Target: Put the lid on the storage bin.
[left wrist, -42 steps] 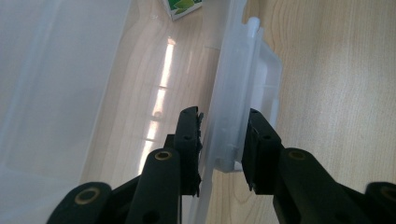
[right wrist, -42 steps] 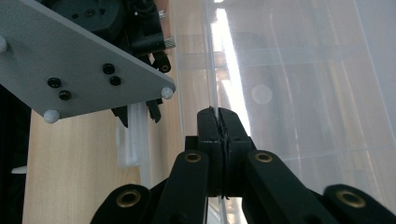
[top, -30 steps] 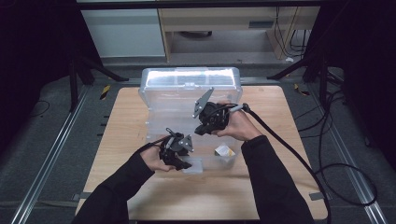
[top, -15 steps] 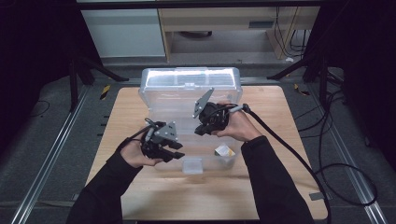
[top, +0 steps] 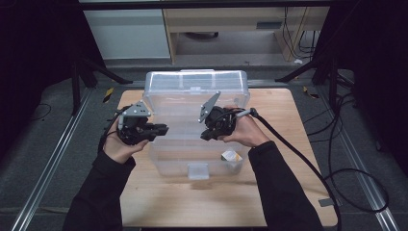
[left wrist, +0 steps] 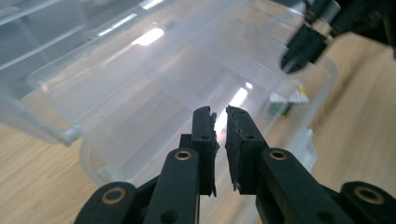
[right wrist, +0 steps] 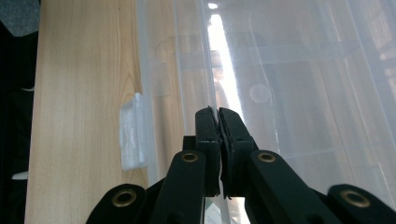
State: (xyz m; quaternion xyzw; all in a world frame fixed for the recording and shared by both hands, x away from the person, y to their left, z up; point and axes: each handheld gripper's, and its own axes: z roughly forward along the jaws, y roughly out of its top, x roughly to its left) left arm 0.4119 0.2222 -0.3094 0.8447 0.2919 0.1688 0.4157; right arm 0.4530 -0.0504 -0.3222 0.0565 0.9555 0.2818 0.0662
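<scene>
A clear plastic storage box (top: 166,166) stands on the wooden table, its lid (top: 192,89) lifted and tilted up toward the back. My right gripper (top: 208,133) is shut on the lid's front edge (right wrist: 211,70) and holds it up; the thin clear rim runs between the pads. My left gripper (top: 162,129) hovers at the box's left side, pointing right over the box. Its jaws have just been closing and stand with a narrow slit between them (left wrist: 221,122), nothing in it. A small white and yellow packet (top: 231,156) (left wrist: 286,101) lies inside the box at the front right.
A white latch (top: 197,171) (right wrist: 132,133) hangs on the box's front wall. The table (top: 288,144) has bare wood on either side of the box. Black cables (top: 308,163) trail off to the right. Metal rails run along the floor on both sides.
My left gripper has risen and moved left, from the box's front wall to its left side, and its jaws have narrowed. The right gripper and the lid have stayed put.
</scene>
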